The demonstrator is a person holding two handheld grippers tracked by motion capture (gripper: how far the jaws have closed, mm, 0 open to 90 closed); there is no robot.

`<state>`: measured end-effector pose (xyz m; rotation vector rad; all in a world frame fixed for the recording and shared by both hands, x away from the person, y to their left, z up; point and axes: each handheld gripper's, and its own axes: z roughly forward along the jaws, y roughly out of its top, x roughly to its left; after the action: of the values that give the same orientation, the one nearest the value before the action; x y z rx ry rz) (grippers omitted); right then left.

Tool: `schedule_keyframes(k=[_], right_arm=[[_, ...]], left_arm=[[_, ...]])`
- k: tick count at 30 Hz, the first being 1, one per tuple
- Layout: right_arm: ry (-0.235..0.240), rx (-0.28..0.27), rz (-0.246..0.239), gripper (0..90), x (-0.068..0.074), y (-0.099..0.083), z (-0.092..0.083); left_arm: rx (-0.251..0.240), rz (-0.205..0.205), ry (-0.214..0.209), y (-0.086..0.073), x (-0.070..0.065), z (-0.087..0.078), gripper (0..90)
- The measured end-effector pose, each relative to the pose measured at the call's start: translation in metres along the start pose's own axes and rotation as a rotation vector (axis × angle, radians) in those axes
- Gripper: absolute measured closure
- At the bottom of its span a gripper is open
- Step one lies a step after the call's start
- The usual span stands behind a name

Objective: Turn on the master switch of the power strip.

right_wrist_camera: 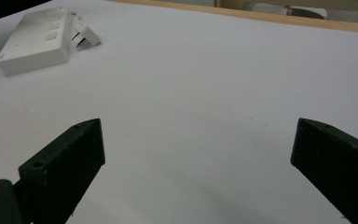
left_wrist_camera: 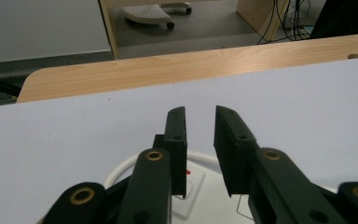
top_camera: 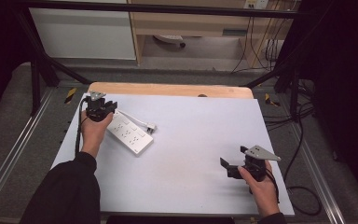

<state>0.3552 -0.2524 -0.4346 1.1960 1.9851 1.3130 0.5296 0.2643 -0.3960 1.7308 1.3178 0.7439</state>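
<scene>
My left gripper point(left_wrist_camera: 200, 116) hung over the far end of the white power strip point(top_camera: 129, 133), jaws nearly together w/ a slim gap, nothing pinched. Strip lay on the white table point(top_camera: 191, 140); its plug point(top_camera: 151, 127) just beside it. My right gripper point(right_wrist_camera: 196, 154) sat well apart from the strip, jaws spread wide, empty.
</scene>
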Motion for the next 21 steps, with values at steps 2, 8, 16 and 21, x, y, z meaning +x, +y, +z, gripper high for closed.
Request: schedule_keyframes(k=[2, 8, 16, 21], right_arm=[[-0.001, 0.000, 0.003, 3.3, 0.0000, 0.0000, -0.0004], [0.000, 0.001, -0.001, 3.4, 0.0000, 0.0000, 0.0001], [-0.001, 0.000, 0.002, 3.4, -0.0004, 0.0000, -0.0004], [-0.001, -0.001, 0.001, 3.3, -0.0006, 0.0000, -0.0004]], left_arm=[[0.006, 0.003, -0.006, -0.0005, 0.0000, 0.0002, 76.4], [0.007, 0.010, -0.011, -0.0009, 0.0005, 0.0000, 80.1], [0.014, 0.017, -0.019, -0.0019, 0.0016, 0.0001, 84.6], [0.016, 0.021, -0.021, -0.0022, 0.0017, 0.0005, 86.1]])
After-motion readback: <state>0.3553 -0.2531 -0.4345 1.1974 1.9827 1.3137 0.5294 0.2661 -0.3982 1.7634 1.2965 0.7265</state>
